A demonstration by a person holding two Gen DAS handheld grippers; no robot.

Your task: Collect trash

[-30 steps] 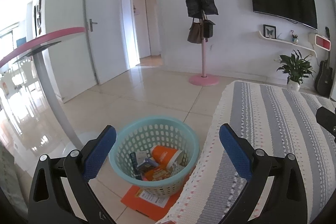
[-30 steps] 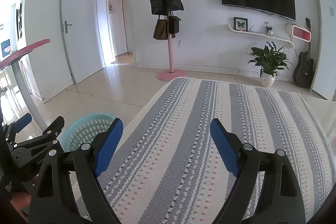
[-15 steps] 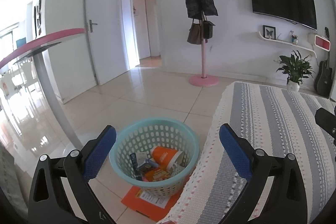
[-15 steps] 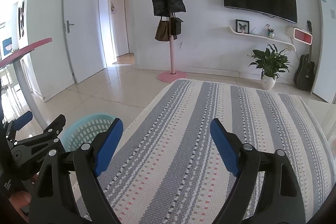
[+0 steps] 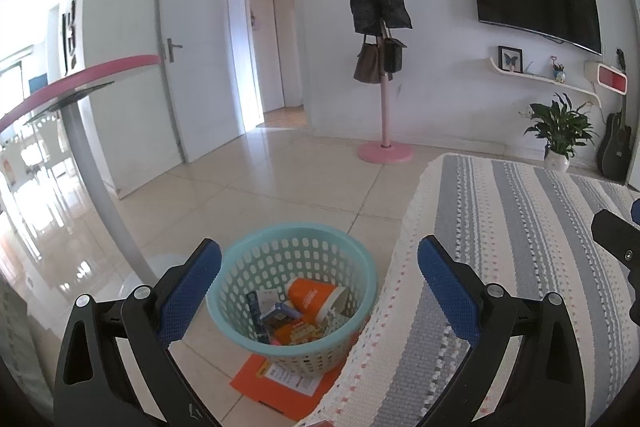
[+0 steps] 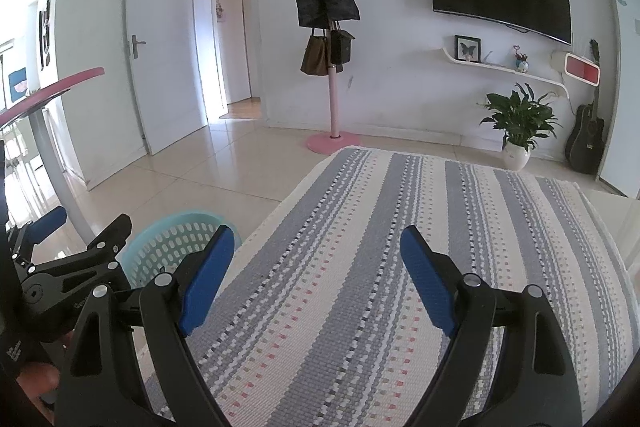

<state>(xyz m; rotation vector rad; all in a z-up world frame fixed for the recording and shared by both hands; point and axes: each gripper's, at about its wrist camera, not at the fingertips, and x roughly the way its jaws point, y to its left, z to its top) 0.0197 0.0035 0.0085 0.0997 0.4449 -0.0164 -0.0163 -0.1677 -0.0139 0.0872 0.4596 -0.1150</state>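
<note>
A light blue plastic basket (image 5: 296,247) stands on the floor beside the striped cloth-covered table (image 5: 520,227). It holds an orange cup (image 5: 310,297) and several small boxes and wrappers. My left gripper (image 5: 318,277) is open and empty, held above the basket. My right gripper (image 6: 316,265) is open and empty over the striped cloth (image 6: 400,227). The basket's rim (image 6: 172,227) shows at the left of the right wrist view, behind the left gripper (image 6: 64,251).
An orange paper sheet (image 5: 276,383) lies on the floor under the basket. A pink-edged table with a grey leg (image 5: 92,167) stands left. A pink coat stand (image 5: 384,107), a potted plant (image 5: 560,131) and a guitar (image 5: 614,143) stand by the far wall.
Both views have shifted only slightly. Both grippers stay open and empty.
</note>
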